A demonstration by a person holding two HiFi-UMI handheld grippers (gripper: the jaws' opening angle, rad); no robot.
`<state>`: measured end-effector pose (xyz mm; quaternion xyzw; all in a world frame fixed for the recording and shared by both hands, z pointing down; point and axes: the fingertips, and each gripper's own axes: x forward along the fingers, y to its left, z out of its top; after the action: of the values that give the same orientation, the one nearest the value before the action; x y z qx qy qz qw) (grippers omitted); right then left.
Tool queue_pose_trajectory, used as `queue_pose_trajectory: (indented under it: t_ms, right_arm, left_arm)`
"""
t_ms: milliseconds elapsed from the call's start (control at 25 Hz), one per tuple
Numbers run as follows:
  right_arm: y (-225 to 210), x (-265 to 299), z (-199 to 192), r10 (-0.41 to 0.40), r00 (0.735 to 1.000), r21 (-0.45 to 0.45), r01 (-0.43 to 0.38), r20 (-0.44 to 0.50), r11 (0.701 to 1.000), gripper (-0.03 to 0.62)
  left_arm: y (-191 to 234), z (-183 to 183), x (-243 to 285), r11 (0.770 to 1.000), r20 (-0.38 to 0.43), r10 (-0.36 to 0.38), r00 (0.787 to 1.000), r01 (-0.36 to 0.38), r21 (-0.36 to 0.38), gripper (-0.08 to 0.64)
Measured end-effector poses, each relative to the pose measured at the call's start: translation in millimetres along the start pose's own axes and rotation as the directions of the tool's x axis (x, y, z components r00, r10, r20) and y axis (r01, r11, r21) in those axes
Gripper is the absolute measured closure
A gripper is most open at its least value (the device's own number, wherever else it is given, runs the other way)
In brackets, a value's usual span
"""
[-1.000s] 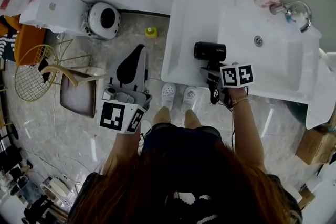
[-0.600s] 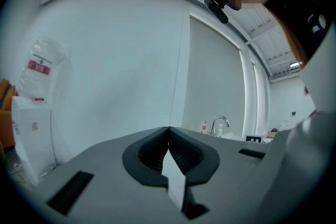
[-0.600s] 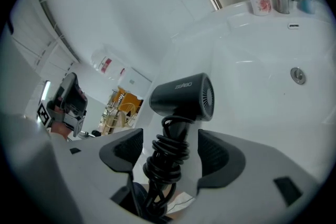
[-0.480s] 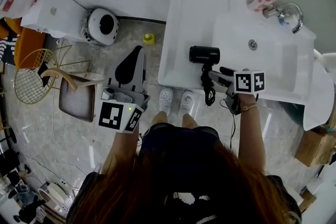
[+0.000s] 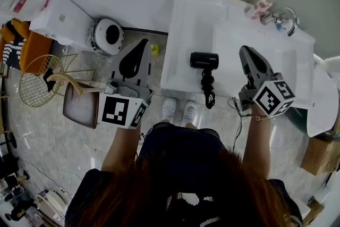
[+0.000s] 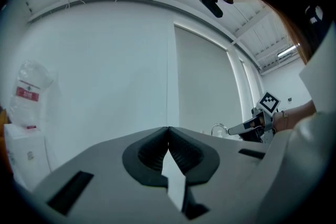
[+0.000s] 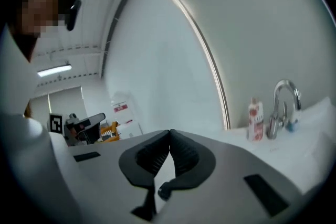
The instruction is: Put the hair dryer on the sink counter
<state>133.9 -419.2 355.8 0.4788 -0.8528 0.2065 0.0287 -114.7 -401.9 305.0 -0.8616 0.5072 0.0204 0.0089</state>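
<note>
down below in the head view, a white sink counter (image 5: pixel 183 24) sits by a white wall, and the floor (image 5: pixel 79 141) is shiny grey stone. the basin (image 5: pixel 255 45) is on the right part of the counter, with a silver tap (image 5: pixel 284 17) and a small pink and white bottle (image 5: pixel 258 6) at the back. on the floor sit a round white thing with a dark middle (image 5: pixel 108 33), a tiny yellow thing (image 5: pixel 154 49), a gold wire chair (image 5: pixel 37 82) and a brown box (image 5: pixel 319 154). white shoes (image 5: pixel 178 109) stand right at the front of the counter. the hair dryer (image 5: pixel 204 60) is black and lies on its side on the flat left part of the counter, just beside the basin. its cord (image 5: pixel 207 90) is bunched up and hangs over the front edge. nothing sits on the hair dryer and nothing touches it. the left gripper (image 5: pixel 142 42) is held over the floor, left of the counter. the right gripper (image 5: pixel 245 50) is over the basin, right of the hair dryer and apart from it. next, the left gripper view looks at a plain white wall, with a clear bag with a red label (image 6: pixel 29 89) at the left. its two dark jaws are pressed together with nothing between them. last, the right gripper view shows the tap and the bottle at the right, by the wall. its jaws are pressed together too, and they hold nothing.
</note>
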Motion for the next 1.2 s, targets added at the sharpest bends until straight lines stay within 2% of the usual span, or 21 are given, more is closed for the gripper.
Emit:
queue_pose_trajectory:
  t_ms: [80, 160, 280, 400, 560, 720, 1000, 1200]
  right_arm:
    - [14.2, -7.4, 21.4, -0.023, 0.998, -0.157, 0.031, 0.051, 0.987, 0.577]
    - [28.1, -16.1, 39.5, -0.031, 0.994, -0.249, 0.056, 0.104, 0.967, 0.577]
    - [45.4, -30.3, 69.4, -0.018, 0.975, -0.281, 0.082, 0.223, 0.956, 0.577]
    - [55.1, -42.2, 93.4, -0.043, 0.945, -0.338, 0.159, 0.324, 0.928, 0.577]
    - [58.6, -58.3, 116.6, -0.06, 0.905, -0.294, 0.199, 0.421, 0.935, 0.577]
    - [58.3, -71.4, 127.1, -0.076, 0.88, -0.279, 0.23, 0.469, 0.932, 0.577]
    - [61.6, -79.5, 129.5, -0.075, 0.87, -0.284, 0.239, 0.487, 0.929, 0.577]
    - [64.5, -81.0, 131.7, -0.076, 0.863, -0.289, 0.249, 0.499, 0.925, 0.577]
  left_arm:
    - [-4.6, 12.5, 2.9, 1.0, 0.023, -0.007, 1.0, 0.007, 0.015, 0.541]
    - [-10.0, 23.7, 4.3, 1.0, 0.042, -0.015, 0.999, 0.014, 0.022, 0.541]
    - [-13.7, 40.2, 6.0, 0.999, 0.069, -0.024, 0.997, 0.022, 0.028, 0.541]
    - [-15.0, 57.3, 8.2, 0.999, 0.099, -0.027, 0.995, 0.023, 0.041, 0.541]
    - [-16.5, 71.3, 10.0, 0.999, 0.121, -0.026, 0.992, 0.02, 0.048, 0.541]
    - [-17.6, 73.3, 10.8, 0.999, 0.117, -0.023, 0.993, 0.017, 0.048, 0.541]
    - [-20.5, 71.3, 8.6, 0.999, 0.108, -0.018, 0.994, 0.014, 0.036, 0.541]
    - [-22.2, 69.2, 6.6, 0.996, 0.092, -0.014, 0.996, 0.006, 0.086, 0.541]
